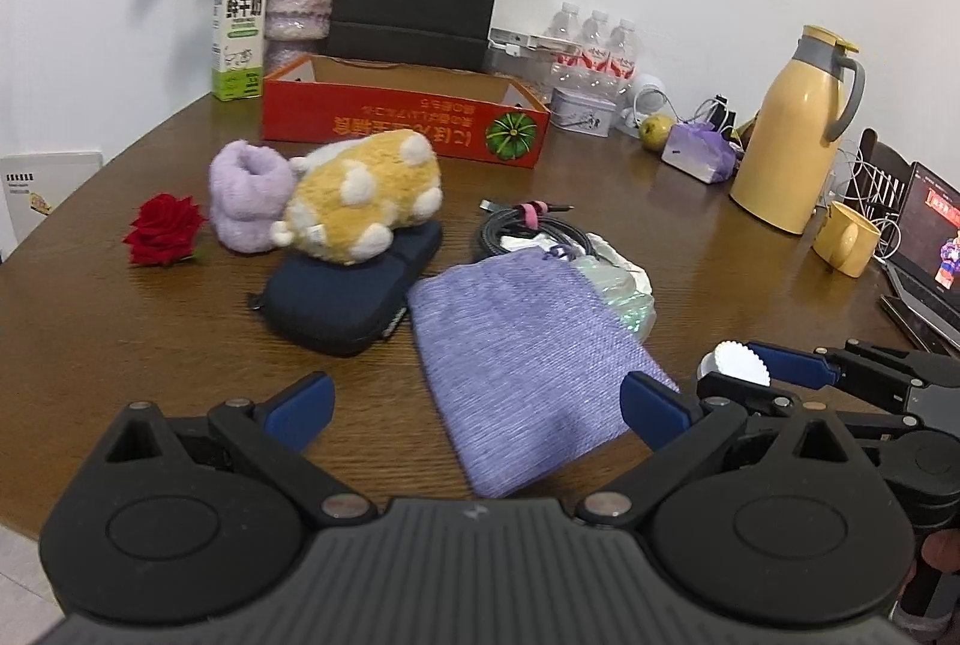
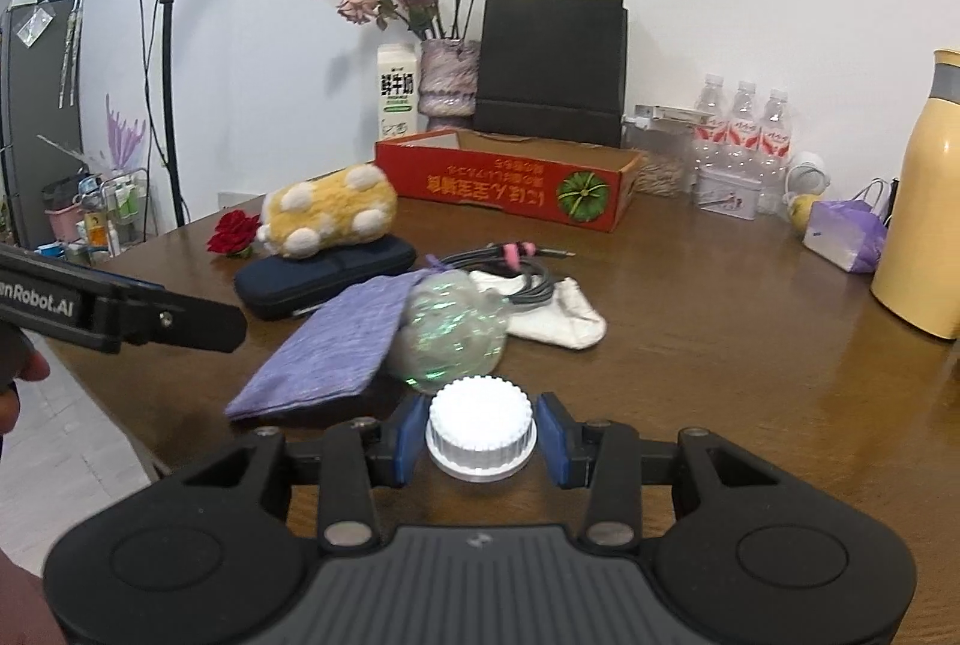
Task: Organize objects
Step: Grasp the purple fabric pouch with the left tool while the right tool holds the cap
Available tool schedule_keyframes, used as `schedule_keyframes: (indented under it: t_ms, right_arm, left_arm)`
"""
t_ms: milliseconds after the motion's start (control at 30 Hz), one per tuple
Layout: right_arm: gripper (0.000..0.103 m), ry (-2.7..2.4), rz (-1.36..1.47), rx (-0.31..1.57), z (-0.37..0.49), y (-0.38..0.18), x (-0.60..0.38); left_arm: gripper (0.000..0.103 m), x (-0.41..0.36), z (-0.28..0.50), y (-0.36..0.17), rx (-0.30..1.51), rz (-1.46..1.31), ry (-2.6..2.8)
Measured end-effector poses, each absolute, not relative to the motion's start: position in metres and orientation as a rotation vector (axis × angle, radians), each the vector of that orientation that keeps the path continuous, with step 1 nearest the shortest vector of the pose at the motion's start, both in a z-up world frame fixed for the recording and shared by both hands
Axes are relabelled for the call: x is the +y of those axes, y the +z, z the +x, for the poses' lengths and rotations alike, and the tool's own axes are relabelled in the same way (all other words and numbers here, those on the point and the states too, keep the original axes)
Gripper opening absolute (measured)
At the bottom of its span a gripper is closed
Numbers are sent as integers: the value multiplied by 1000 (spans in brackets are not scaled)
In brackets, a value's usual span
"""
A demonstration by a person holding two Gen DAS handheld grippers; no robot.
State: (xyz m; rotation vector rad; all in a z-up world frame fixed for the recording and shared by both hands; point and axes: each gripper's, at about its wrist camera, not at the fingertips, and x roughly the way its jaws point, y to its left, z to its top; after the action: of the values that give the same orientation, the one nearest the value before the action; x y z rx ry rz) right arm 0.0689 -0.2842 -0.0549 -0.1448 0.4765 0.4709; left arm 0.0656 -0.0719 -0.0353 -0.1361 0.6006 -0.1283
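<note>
White ribbed plastic is being clamped in the right gripper (image 2: 481, 440): a small cap (image 2: 480, 426) is being held by its fluted rim between the blue pads (image 2: 410, 435), low over the near edge of the wooden tabletop (image 2: 690, 345). The left gripper (image 1: 474, 405) is being carried beside it with its jaws spread wide and nothing between them, above the near end of a purple pouch (image 1: 516, 351).

The rest of the clutter is being left where it lies: a clear crinkled bag (image 2: 450, 330) touching the pouch, a white cloth (image 2: 558, 315) with a coiled cable (image 2: 510, 267) on it, a navy case (image 2: 324, 273) with a yellow plush (image 2: 330, 210) resting on top, a lilac plush (image 1: 249, 192) and a red rose (image 1: 163, 229) beyond. An open red box (image 2: 510, 180) is standing well behind them, and is being judged the likeliest place for loose items.

The cap is being read as light, stiff and somewhat slick; the ridges are giving the pads purchase, and the grip across the rim looks sound so long as it is kept level. The pouch, cloth and bag are being judged soft and limp, best pinched at an edge or a bunched fold. The plush is likely to compress and could be taken across its middle; the case looks rigid and wider, so its narrow side is suggested.
</note>
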Motion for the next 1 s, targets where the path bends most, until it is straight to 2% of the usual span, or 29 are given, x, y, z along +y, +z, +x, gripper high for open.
schedule_keyframes:
  t_ms: [767, 1000]
  right_arm:
    - [39, 549, -145, 463, 128, -60, -313]
    - [39, 583, -131, 475, 131, -66, -314]
  left_arm:
    - [103, -104, 122, -58, 739, -203, 16]
    - [101, -116, 118, -64, 727, -101, 70]
